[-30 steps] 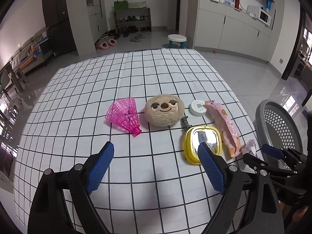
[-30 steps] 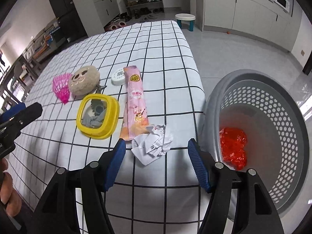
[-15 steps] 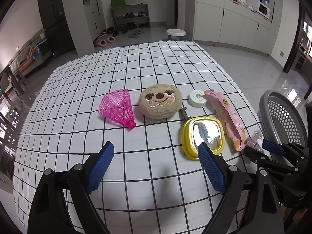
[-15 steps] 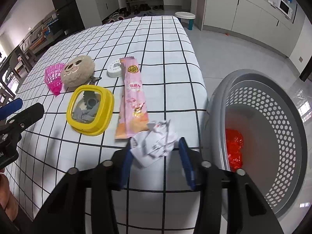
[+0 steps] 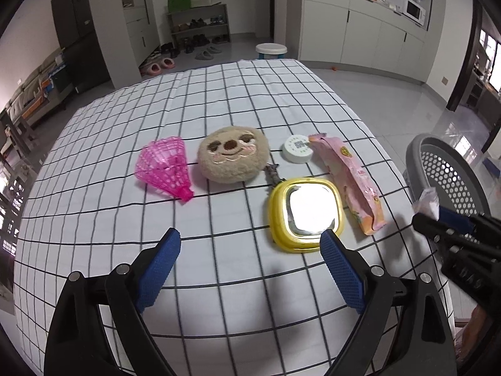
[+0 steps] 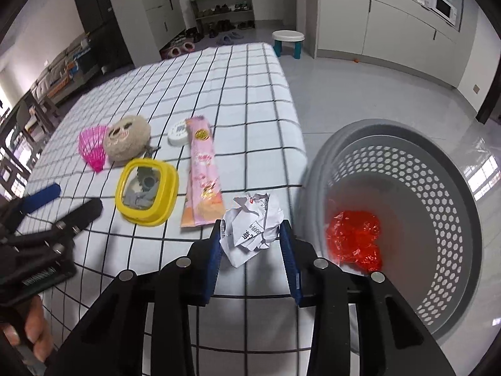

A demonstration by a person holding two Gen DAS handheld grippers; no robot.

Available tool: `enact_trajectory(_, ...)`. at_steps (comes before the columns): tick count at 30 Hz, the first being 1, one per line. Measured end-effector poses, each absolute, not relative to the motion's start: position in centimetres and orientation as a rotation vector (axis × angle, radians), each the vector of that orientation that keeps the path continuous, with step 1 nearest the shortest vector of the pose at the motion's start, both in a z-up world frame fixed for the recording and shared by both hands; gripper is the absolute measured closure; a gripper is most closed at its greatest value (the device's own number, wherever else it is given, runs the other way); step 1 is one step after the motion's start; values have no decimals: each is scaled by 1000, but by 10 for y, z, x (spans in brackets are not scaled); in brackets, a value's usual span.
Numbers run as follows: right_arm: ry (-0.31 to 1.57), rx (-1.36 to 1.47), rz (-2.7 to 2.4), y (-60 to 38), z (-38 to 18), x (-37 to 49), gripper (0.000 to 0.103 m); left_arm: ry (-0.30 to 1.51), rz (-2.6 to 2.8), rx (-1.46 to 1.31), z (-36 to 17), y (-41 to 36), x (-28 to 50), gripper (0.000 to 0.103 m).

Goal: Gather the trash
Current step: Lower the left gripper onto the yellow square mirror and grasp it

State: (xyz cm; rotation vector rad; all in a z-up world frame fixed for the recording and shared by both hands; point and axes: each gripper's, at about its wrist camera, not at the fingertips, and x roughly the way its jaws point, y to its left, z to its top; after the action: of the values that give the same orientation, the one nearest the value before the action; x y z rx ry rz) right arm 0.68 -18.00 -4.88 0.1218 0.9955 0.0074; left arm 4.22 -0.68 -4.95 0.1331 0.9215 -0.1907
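Note:
My right gripper (image 6: 252, 238) is shut on a crumpled white paper ball (image 6: 252, 227) and holds it lifted above the table's right edge, beside the grey perforated basket (image 6: 438, 194). A red plastic wrapper (image 6: 353, 238) lies inside the basket. A pink snack wrapper (image 6: 202, 172) lies on the checked tablecloth; it also shows in the left wrist view (image 5: 350, 181). My left gripper (image 5: 250, 260) is open and empty above the table's front, just short of the yellow mirror (image 5: 305, 213). The right gripper (image 5: 438, 216) with the paper shows at the right of that view.
A pink mesh cone (image 5: 164, 166), a plush sloth face (image 5: 233, 158), a white round lid (image 5: 297, 148) and the yellow mirror (image 6: 145, 192) lie in a row on the table. The basket (image 5: 451, 175) stands off the table's right edge. Cabinets and a stool are behind.
My right gripper closed on the paper ball and lifted it off the table toward the basket. The left gripper stayed open and shifted slightly.

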Motion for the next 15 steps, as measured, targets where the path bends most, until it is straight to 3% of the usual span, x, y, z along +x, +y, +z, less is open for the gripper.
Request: enact_trajectory(15,973,189,7,-201,-36,-3,68,945,-225,129,-75,-41,61,14)
